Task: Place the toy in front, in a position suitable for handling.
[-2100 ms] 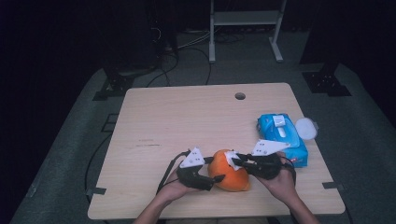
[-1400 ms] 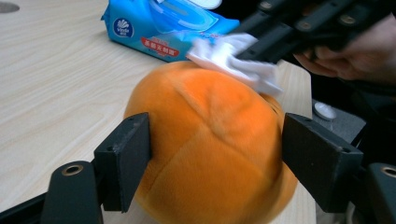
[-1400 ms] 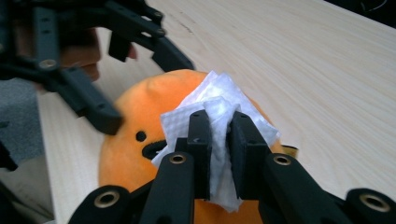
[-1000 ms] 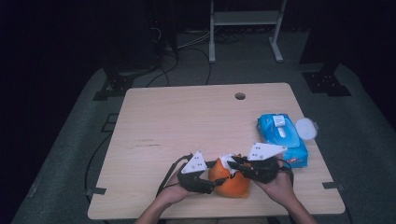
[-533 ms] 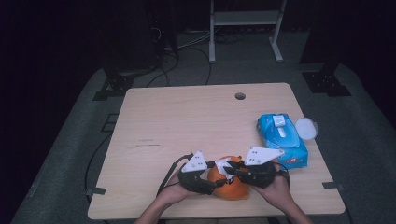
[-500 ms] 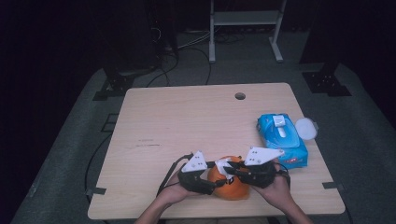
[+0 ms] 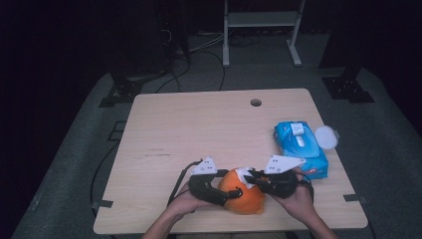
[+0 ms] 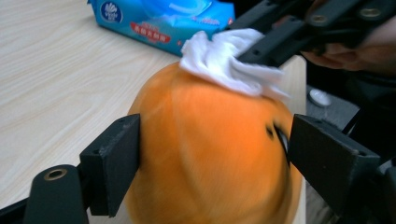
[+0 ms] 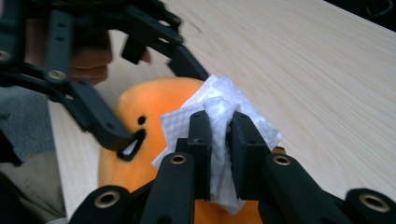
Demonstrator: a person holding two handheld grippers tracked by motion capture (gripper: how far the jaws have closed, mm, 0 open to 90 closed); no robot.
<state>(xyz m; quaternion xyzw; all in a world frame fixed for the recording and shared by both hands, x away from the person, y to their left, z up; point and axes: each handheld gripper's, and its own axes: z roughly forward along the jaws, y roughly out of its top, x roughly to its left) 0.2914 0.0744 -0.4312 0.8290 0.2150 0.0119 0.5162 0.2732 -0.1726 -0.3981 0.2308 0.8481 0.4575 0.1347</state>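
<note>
An orange soft toy with a small dark face sits near the table's front edge. My left gripper has it between its jaws, which have just been opening; both pads still lie against the toy's sides. My right gripper is shut on a crumpled white tissue and holds it against the top of the toy. In the high view the left gripper comes from the left, and the right gripper with the tissue from the right.
A blue pack of wet wipes lies on the right of the wooden table, its round white lid flipped open. A small hole is near the far edge. Cables and stand legs are on the dark floor beyond.
Both hands and the toy have shifted slightly toward the front edge. The right gripper has brought the tissue onto the toy's top.
</note>
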